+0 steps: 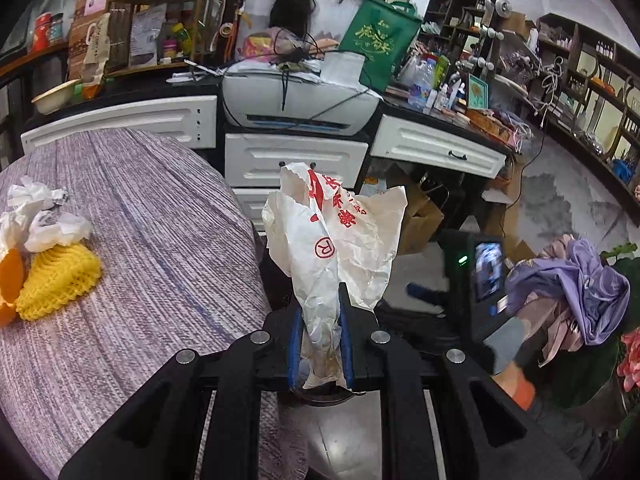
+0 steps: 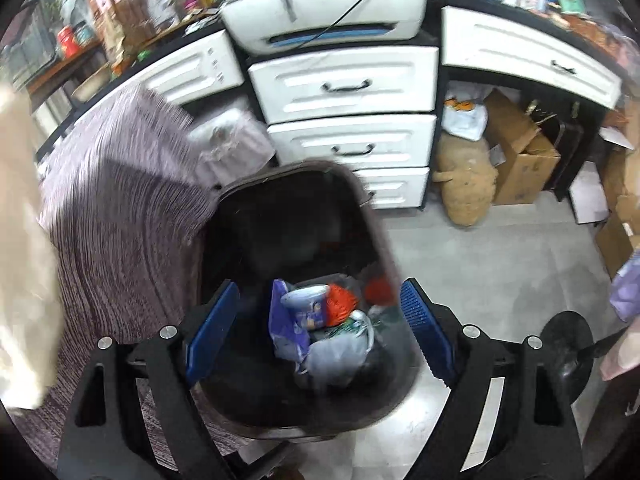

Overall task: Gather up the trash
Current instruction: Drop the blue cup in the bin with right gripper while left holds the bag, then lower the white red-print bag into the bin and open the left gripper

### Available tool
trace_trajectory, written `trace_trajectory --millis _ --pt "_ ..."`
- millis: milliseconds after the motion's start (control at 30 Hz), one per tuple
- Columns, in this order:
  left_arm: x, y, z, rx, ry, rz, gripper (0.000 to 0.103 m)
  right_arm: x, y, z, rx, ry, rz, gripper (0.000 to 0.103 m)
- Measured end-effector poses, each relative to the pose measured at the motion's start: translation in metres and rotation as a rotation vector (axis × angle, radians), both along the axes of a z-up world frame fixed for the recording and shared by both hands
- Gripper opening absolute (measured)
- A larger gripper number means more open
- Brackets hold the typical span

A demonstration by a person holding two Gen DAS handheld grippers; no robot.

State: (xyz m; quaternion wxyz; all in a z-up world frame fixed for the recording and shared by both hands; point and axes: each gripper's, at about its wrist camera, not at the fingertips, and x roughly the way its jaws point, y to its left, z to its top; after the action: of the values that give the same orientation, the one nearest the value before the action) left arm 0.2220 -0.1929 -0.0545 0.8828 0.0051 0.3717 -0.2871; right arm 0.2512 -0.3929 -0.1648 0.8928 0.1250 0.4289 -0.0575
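Observation:
My left gripper (image 1: 320, 312) is shut on a crumpled white paper bag with red print (image 1: 334, 236), held upright past the table's right edge. On the purple-grey tablecloth (image 1: 140, 264) at the left lie crumpled white tissue (image 1: 40, 216), a yellow foam net (image 1: 56, 276) and orange peel (image 1: 8, 280). My right gripper (image 2: 316, 332) is open and empty, held above a dark trash bin (image 2: 296, 240) that holds several pieces of rubbish (image 2: 320, 320). A blurred pale shape fills the right wrist view's left edge.
White drawers (image 2: 344, 84) and a printer (image 1: 296, 100) stand behind. Cardboard boxes (image 2: 520, 152) and a stuffed sack (image 2: 468, 184) sit under the desk. A fan base (image 2: 568, 348) is on the floor at right. Purple cloth (image 1: 592, 288) and flowers lie at right.

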Motion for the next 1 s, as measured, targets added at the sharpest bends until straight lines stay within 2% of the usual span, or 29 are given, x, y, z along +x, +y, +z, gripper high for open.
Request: trace_trajectory --millis 233,433,733,933,1000 --pt "0.015 -0.026 -0.018 0.035 0.074 -0.051 0.016 -0.031 -0.045 0.037 -0.024 -0.075 -0.115 0.085" --pt "0.026 -0.053 -0.037 0.084 0.158 -0.095 0.016 -0.057 -0.061 0.045 -0.009 -0.100 -0.158 0.086" --pt "0.041 -0.087 -0.065 0.201 0.248 -0.146 0.016 -0.067 -0.071 0.056 -0.001 -0.138 -0.201 0.086" --pt "0.051 -0.096 -0.080 0.231 0.303 -0.157 0.016 -0.070 -0.071 0.061 0.000 -0.157 -0.205 0.086" --pt "0.051 -0.099 -0.084 0.240 0.309 -0.156 0.020 -0.070 -0.071 0.061 0.003 -0.161 -0.206 0.086"
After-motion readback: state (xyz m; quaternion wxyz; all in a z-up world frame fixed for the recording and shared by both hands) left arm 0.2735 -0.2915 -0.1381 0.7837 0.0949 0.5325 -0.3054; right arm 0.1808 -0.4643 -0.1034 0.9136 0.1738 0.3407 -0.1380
